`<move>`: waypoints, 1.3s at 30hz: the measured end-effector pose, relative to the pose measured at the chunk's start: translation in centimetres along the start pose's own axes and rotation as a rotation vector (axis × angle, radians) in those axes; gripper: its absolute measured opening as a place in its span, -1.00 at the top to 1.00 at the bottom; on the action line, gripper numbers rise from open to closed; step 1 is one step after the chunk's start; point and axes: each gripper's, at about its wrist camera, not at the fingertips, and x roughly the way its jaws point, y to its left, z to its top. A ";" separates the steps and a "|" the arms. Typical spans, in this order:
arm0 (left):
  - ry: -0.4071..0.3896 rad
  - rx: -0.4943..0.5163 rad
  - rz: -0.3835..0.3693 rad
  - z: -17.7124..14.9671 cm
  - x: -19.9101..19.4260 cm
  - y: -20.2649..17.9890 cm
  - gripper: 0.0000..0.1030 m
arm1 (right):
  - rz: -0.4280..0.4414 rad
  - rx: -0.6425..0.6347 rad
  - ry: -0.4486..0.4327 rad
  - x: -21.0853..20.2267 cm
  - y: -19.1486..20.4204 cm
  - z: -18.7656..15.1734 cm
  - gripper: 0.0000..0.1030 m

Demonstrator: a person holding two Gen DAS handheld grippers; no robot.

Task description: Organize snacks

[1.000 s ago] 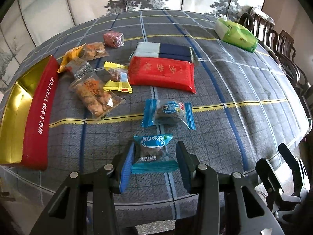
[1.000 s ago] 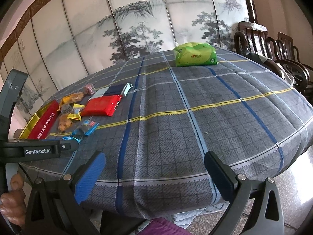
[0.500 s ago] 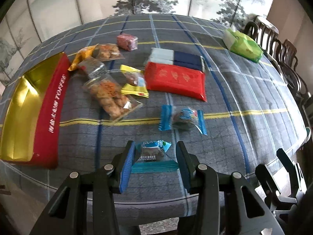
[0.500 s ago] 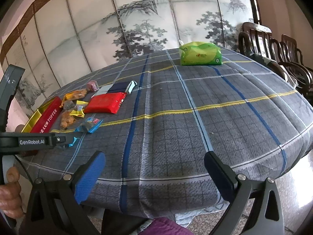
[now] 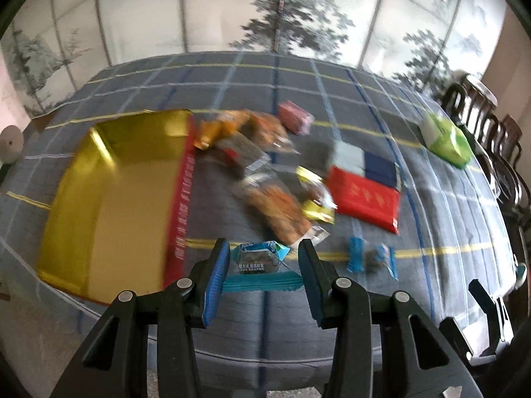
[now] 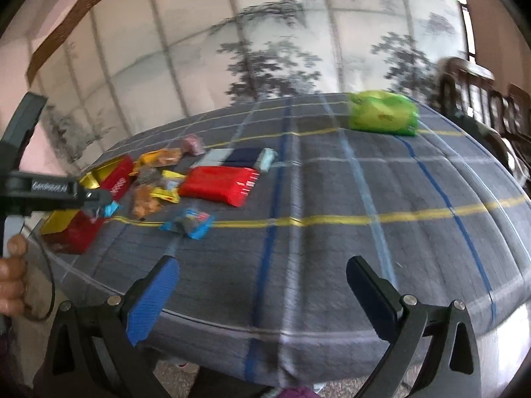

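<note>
My left gripper (image 5: 264,262) is shut on a teal snack packet (image 5: 260,265) and holds it above the table's near edge, just right of the open gold and red toffee tin (image 5: 109,199). In the right wrist view the left gripper (image 6: 96,204) shows over the tin (image 6: 76,229). My right gripper (image 6: 262,285) is open and empty above the near table edge. Loose snacks lie right of the tin: a clear bag of fried pieces (image 5: 278,209), a yellow packet (image 5: 315,199), a blue wrapped candy (image 5: 373,258), a red flat pack (image 5: 365,199).
A grey plaid cloth (image 6: 332,199) covers the round table. A green tissue pack (image 5: 448,141) lies at the far right. A pink packet (image 5: 295,121) and an orange packet (image 5: 222,127) lie at the back. Dark wooden chairs (image 5: 491,139) stand on the right. A painted screen stands behind.
My left gripper has lifted the teal packet off the cloth and swung left toward the tin. The right gripper has shifted a little, still open. Both views are motion-blurred now.
</note>
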 end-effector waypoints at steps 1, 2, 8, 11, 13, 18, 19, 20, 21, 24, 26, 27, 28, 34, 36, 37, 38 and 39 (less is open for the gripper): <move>-0.009 -0.009 0.013 0.3 -0.2 0.8 0.25 | 0.020 -0.015 0.001 0.1 0.4 0.4 -1.00; -0.014 -0.016 0.023 0.6 -0.4 1.3 0.25 | 0.052 -0.035 0.003 0.2 1.0 0.9 -1.00; -0.026 -0.068 0.072 2.0 -0.6 5.3 0.25 | 0.207 -0.105 0.032 1.8 4.5 3.7 -1.00; -0.025 -0.093 0.094 2.5 -0.4 7.2 0.25 | 0.283 -0.136 0.061 3.2 6.5 5.2 -1.00; -0.026 -0.109 0.102 2.8 -0.3 8.6 0.25 | 0.321 -0.160 0.070 4.0 7.8 6.1 -1.00; -0.025 -0.127 0.118 3.6 0.1 11.0 0.25 | 0.409 -0.265 0.131 7.7 11.7 8.2 -0.82; -0.022 -0.128 0.121 3.7 0.4 11.4 0.24 | 0.423 -0.282 0.163 8.9 12.6 8.5 -0.74; -0.020 -0.131 0.125 3.8 0.5 11.8 0.24 | 0.432 -0.290 0.182 9.5 12.9 8.6 -0.70; -0.018 -0.133 0.127 3.9 0.7 12.1 0.24 | 0.446 -0.300 0.212 10.5 13.5 8.7 -0.64; -0.004 -0.143 0.129 4.1 1.5 13.2 0.24 | 0.474 -0.323 0.265 12.7 14.7 9.1 -0.61; 0.006 -0.152 0.124 4.2 2.0 14.0 0.24 | 0.478 -0.337 0.292 14.1 15.3 9.3 -0.57; 0.008 -0.155 0.123 4.2 2.1 14.2 0.24 | 0.477 -0.343 0.303 14.6 15.5 9.4 -0.52; 0.009 -0.158 0.122 4.3 2.2 14.4 0.24 | 0.477 -0.347 0.316 15.2 15.7 9.5 -0.46; 0.011 -0.166 0.115 4.5 2.9 15.4 0.24 | 0.413 -0.371 0.397 17.8 16.2 9.9 -0.37; 0.014 -0.167 0.114 4.7 3.1 15.8 0.24 | 0.401 -0.390 0.400 18.1 16.5 10.0 -0.35; 0.013 -0.168 0.112 4.8 3.1 15.9 0.24 | 0.388 -0.402 0.406 18.3 16.8 10.0 -0.30; 0.012 -0.168 0.112 4.9 3.1 16.0 0.24 | 0.370 -0.413 0.412 18.4 17.1 9.9 -0.29; 0.008 -0.164 0.115 5.0 3.1 16.2 0.25 | 0.359 -0.424 0.417 18.5 17.3 9.8 -0.29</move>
